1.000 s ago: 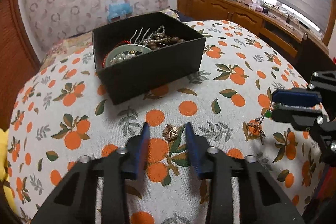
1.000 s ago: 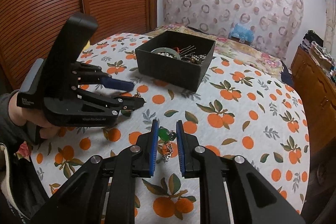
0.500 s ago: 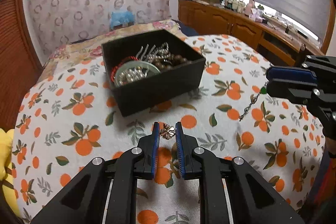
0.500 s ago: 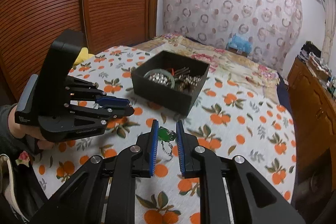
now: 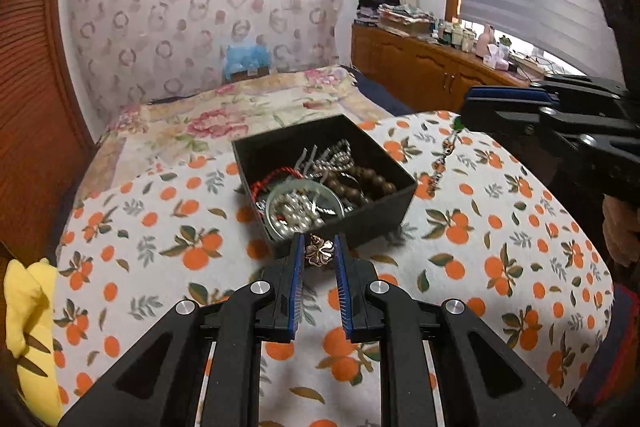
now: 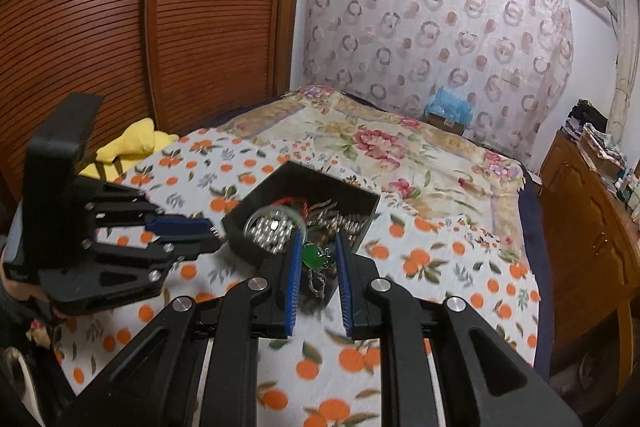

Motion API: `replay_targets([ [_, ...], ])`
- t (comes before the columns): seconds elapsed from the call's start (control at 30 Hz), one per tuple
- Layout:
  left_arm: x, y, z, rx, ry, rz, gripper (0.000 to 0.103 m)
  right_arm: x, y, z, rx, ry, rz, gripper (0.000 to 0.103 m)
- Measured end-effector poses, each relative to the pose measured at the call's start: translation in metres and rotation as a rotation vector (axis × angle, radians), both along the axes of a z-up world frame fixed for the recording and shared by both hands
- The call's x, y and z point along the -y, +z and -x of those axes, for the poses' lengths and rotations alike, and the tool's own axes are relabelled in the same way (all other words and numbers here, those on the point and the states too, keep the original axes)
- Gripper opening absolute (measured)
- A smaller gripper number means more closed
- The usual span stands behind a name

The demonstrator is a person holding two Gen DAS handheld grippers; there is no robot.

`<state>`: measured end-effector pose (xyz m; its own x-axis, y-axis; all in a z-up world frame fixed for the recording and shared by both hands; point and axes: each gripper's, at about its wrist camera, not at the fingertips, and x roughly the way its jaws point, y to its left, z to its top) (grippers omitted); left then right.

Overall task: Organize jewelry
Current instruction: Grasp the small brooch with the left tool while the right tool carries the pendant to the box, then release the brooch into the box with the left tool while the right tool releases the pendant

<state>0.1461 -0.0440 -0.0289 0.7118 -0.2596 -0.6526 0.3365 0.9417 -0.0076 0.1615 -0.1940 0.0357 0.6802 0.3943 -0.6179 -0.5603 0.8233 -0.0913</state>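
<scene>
Orange-print cloth (image 5: 500,251): left jaws grip a clover charm (image 5: 319,250); right jaws grip a green pendant (image 6: 314,256).

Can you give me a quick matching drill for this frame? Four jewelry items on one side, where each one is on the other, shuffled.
Items:
1. flower charm
2. green pendant
3. pearl beads
4. brown bead bracelet

Places:
A. in the black box, on its right side in the left wrist view
B. pinched in the left claw
C. in the black box, inside a pale ring
D. pinched in the right claw, chain dangling below

Pairs: 1-B, 2-D, 3-C, 4-A
</scene>
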Motion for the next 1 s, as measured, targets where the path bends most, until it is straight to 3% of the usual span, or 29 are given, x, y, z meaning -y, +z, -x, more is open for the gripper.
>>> replay_targets([
  [0.23, -0.005, 0.009, -0.009, 0.016, 0.016, -0.004, 0.014, -0.009, 0.006, -0.032, -0.01, -0.024, -0.049, 0.019],
  [0.43, -0.011, 0.005, -0.012, 0.011, 0.03, -0.008, 0.014, -0.015, -0.004, -0.061, -0.094, -0.03, -0.137, 0.019],
  [0.63, -0.014, 0.006, -0.019, 0.011, 0.041, -0.01, 0.014, -0.028, -0.02, -0.075, -0.126, -0.037, -0.111, 0.019],
  [1.0, -0.01, 0.014, -0.046, 0.021, 0.05, -0.024, 0.014, -0.011, -0.026, -0.086, -0.156, -0.063, -0.163, 0.019],
])
